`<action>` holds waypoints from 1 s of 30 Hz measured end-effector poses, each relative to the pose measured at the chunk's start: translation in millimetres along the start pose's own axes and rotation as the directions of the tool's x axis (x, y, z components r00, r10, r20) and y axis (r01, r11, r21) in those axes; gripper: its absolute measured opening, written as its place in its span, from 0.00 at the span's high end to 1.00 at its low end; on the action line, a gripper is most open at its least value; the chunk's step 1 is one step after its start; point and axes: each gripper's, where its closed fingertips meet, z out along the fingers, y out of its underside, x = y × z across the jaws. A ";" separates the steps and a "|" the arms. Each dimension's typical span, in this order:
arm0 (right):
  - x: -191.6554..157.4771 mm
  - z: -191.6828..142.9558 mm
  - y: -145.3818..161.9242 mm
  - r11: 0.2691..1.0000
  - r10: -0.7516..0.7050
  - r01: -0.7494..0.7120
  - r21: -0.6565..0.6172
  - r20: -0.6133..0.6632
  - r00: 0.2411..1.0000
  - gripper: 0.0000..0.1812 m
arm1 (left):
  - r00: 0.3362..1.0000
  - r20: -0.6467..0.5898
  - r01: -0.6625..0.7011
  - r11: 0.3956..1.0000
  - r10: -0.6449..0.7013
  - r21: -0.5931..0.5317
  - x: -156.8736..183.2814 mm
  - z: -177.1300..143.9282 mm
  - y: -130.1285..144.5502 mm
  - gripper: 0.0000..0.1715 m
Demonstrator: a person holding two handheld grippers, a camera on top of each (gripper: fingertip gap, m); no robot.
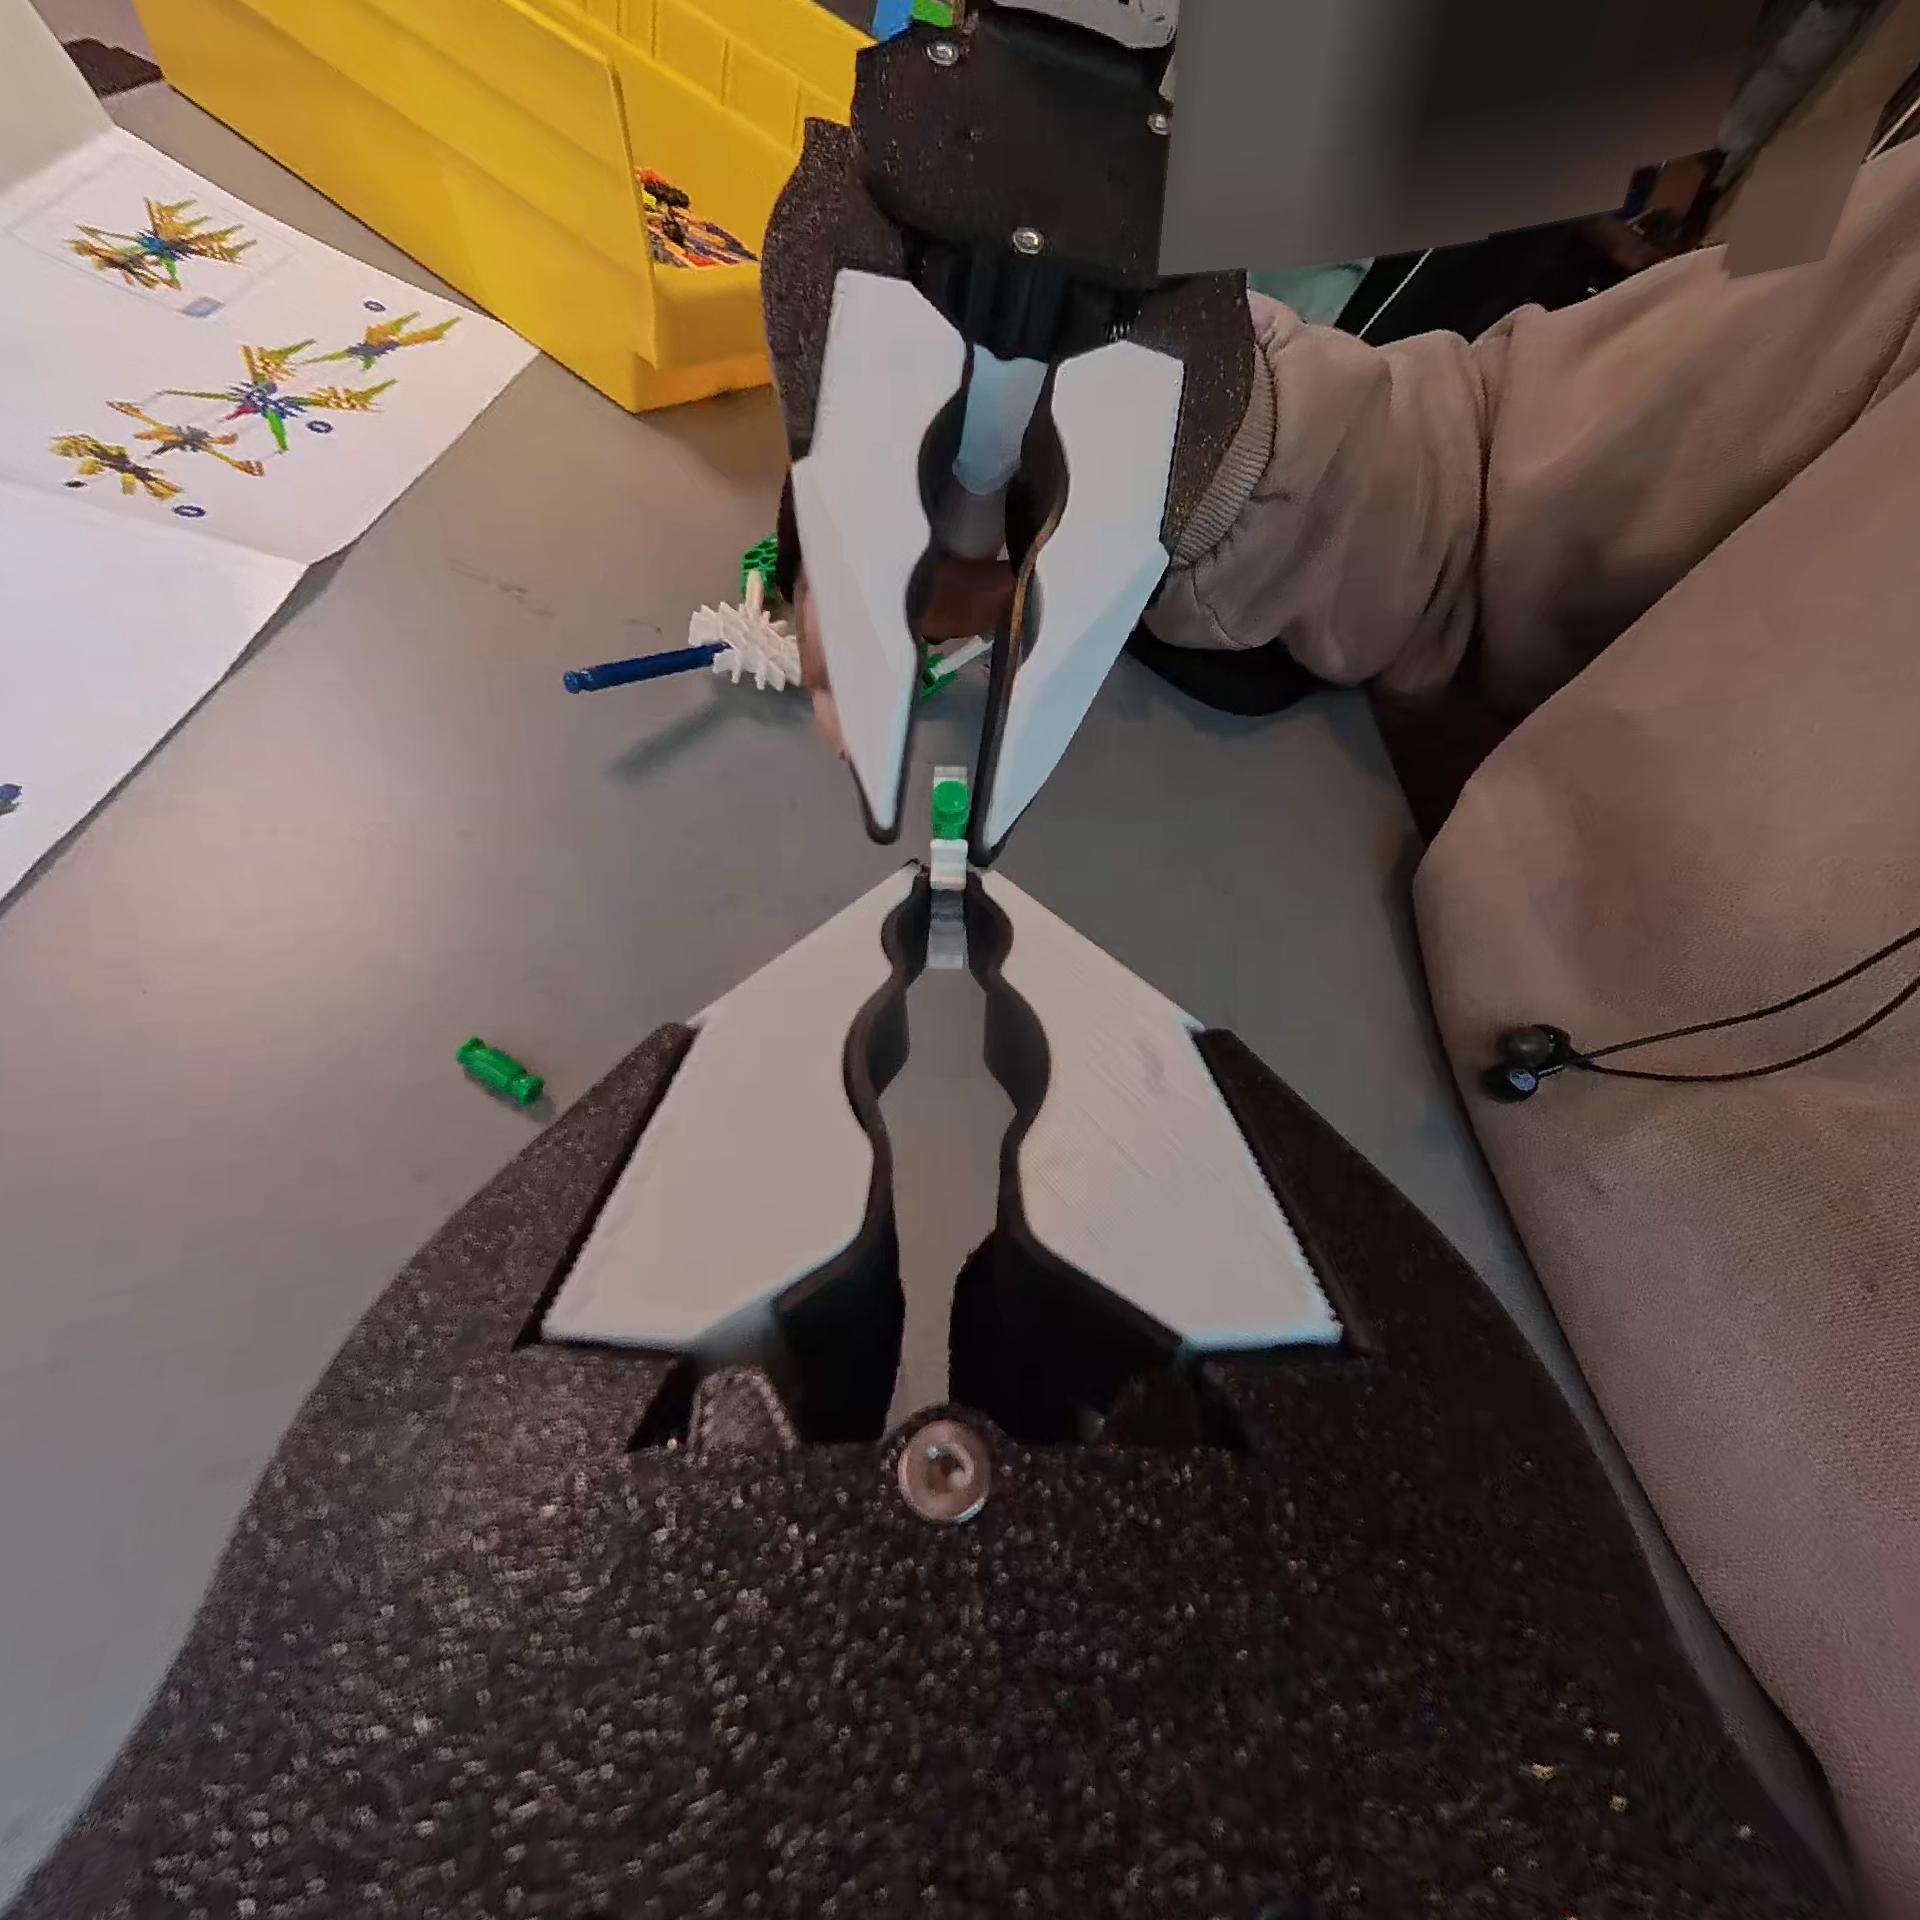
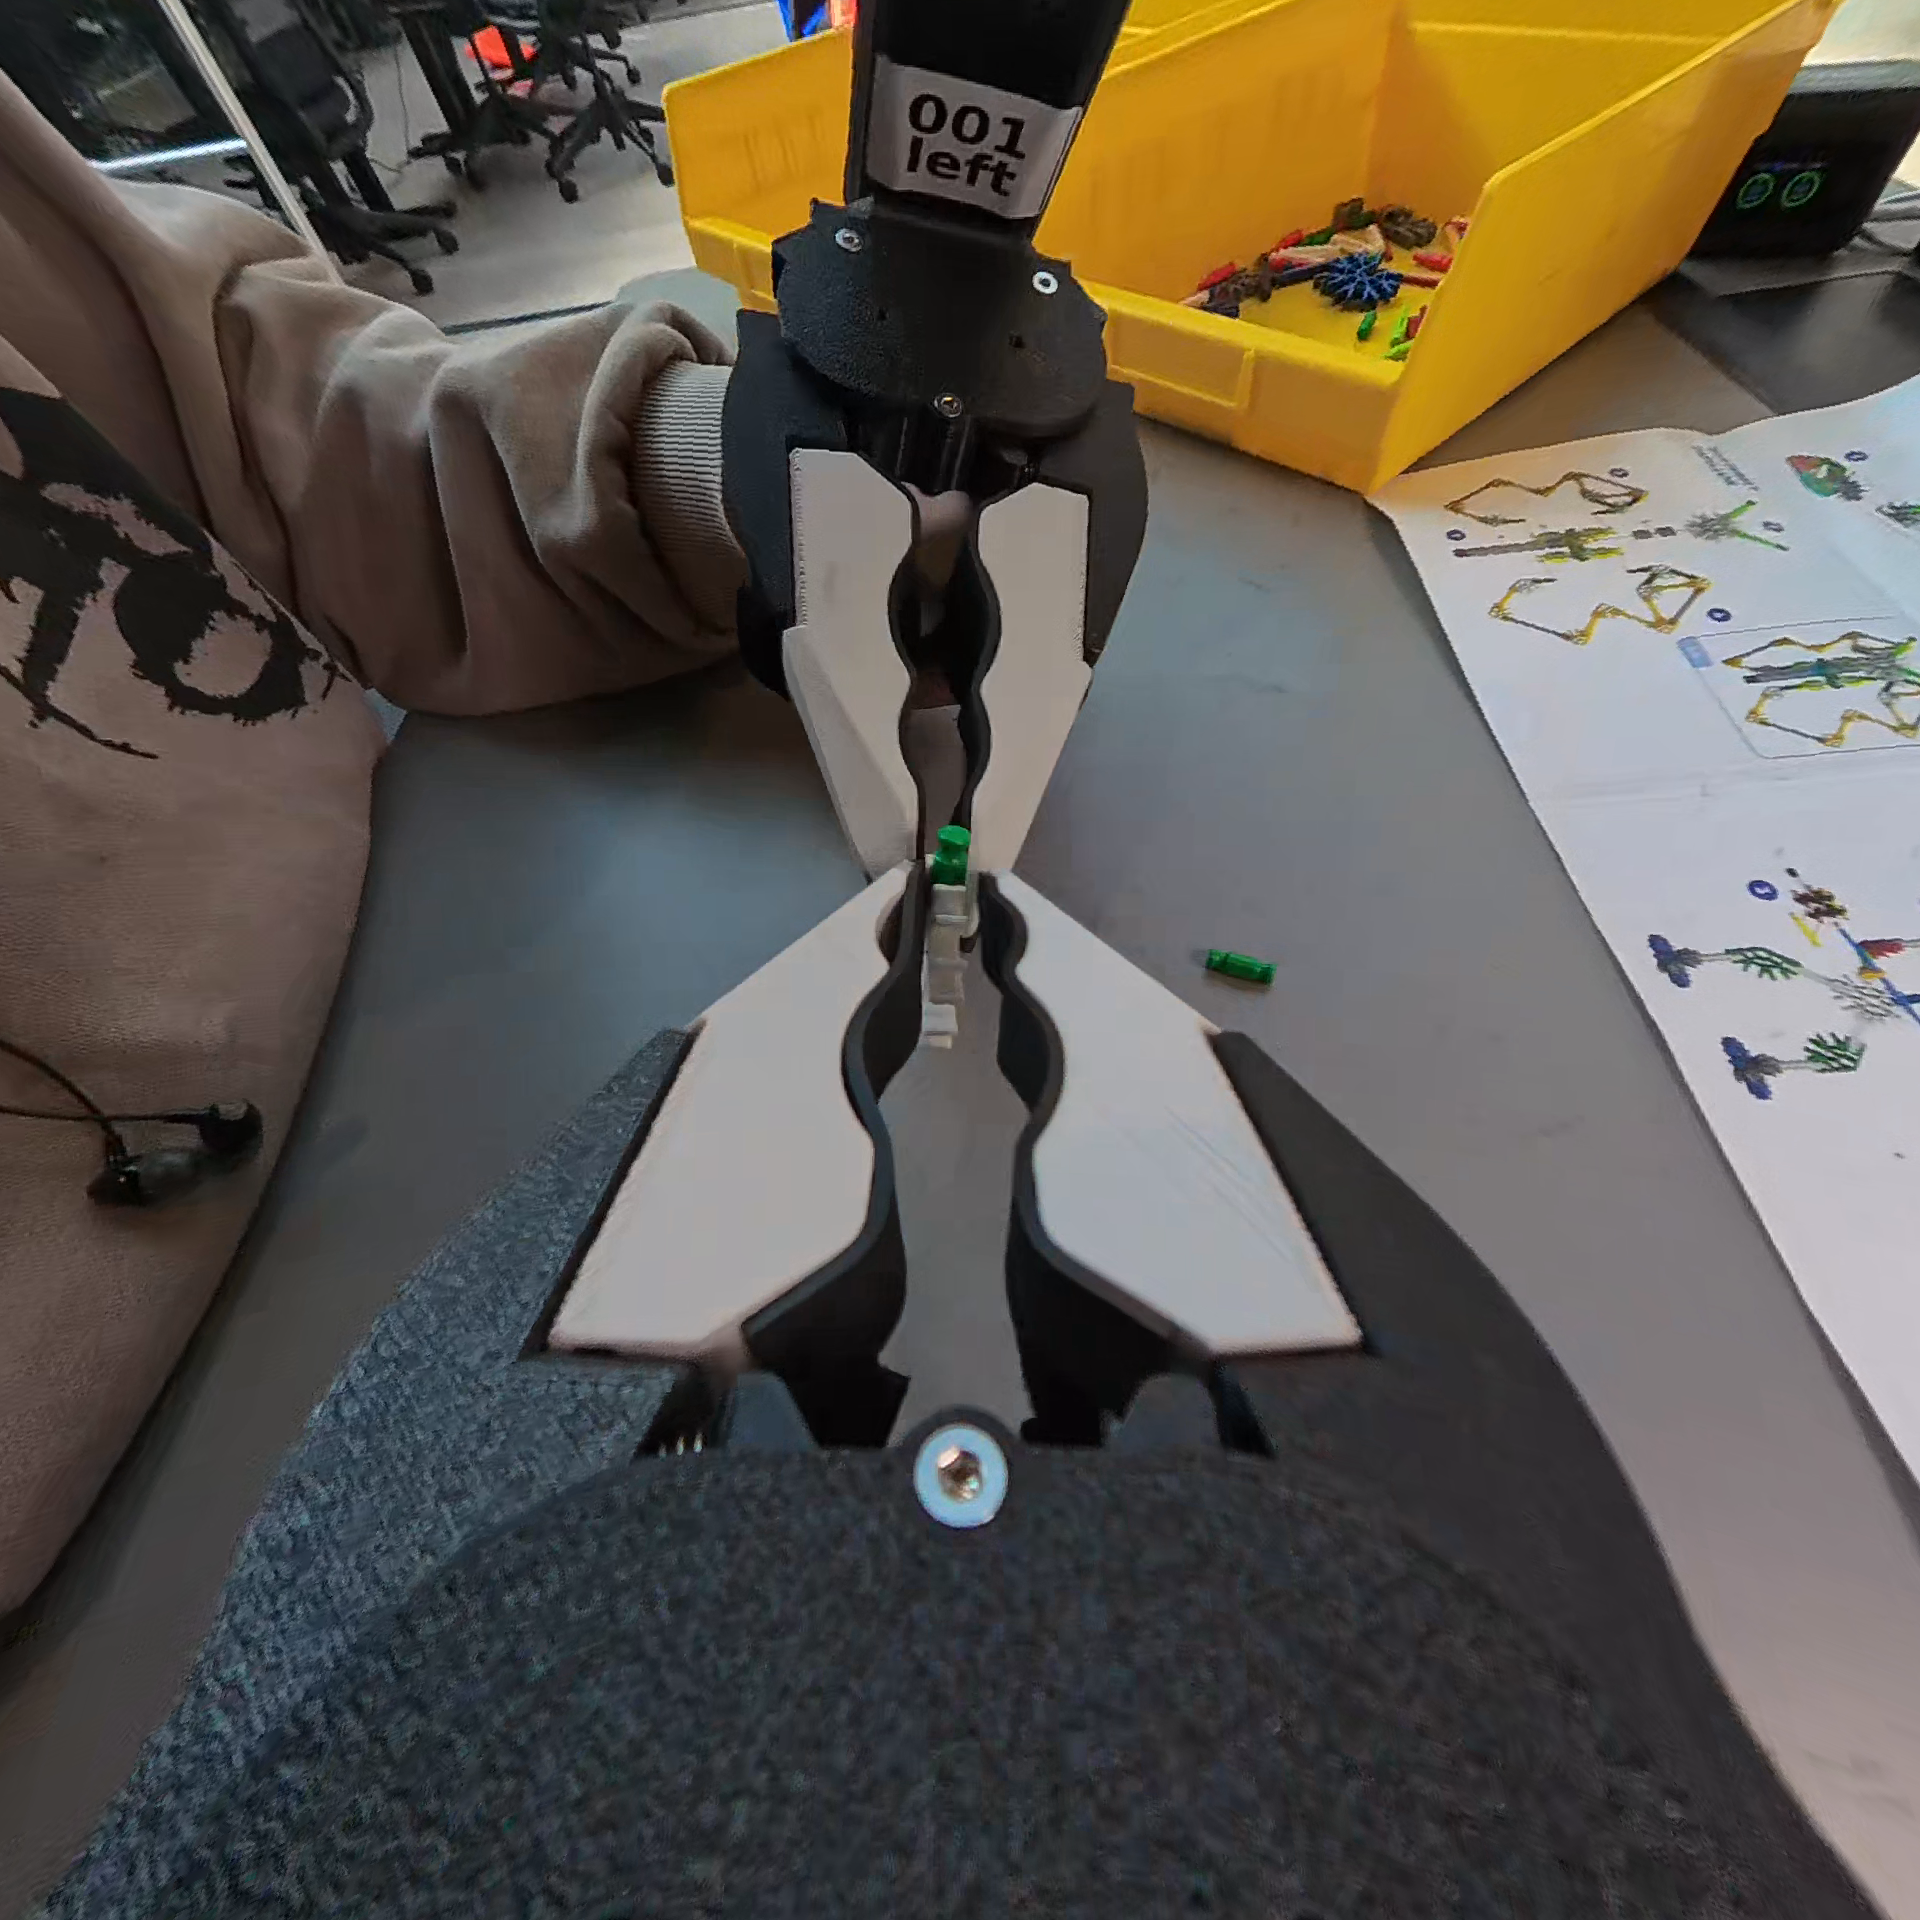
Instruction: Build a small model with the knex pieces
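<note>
I am working over a plain grey table [image 1: 343,935], with office chairs [image 2: 343,104] on a hard floor in the room behind. A yellow bin [image 2: 1455,312] of mixed coloured construction pieces stands at the far side, and a printed instruction sheet [image 2: 1714,727] lies flat next to it, its near corner reaching toward my workspace. The two grippers meet tip to tip above the middle of the table. My left gripper [image 1: 943,883] is closed narrow on a white connector piece [image 1: 948,873], and my right gripper [image 2: 948,894] is pinched on the same white piece, which in the right wrist view runs lengthwise down the gap between its fingers. A short green rod [image 1: 950,808] is plugged into the white piece, so the joined pair has its long axis running from one gripper toward the other, lifted clear of the table. A second loose green rod [image 1: 499,1070] lies flat on the table off to one side, well apart from the tips. A small build of a white snowflake connector [image 1: 748,639] with a blue rod [image 1: 644,668] rests behind the right gripper. A person's beige sleeve [image 1: 1403,488] and torso line the near table edge, with a black earbud [image 1: 1522,1060] hanging there; the open room is toward the sheet side.
</note>
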 end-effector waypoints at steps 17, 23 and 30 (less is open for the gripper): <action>-3.7 -6.8 10.8 0.998 0.010 -0.008 -0.054 0.037 0.999 0.97 | 0.999 -0.025 0.032 0.996 -0.030 0.086 0.7 -7.5 -13.0 0.96; 2.9 -16.6 -9.9 0.995 0.057 -0.060 0.083 0.037 0.998 0.97 | 0.998 -0.039 0.058 0.986 -0.053 0.156 0.5 -12.5 -23.2 0.83; 0.0 -23.5 -22.4 0.973 0.130 -0.148 0.177 0.112 0.985 0.97 | 0.994 -0.077 0.093 0.968 -0.078 0.232 6.0 -13.6 -35.5 0.97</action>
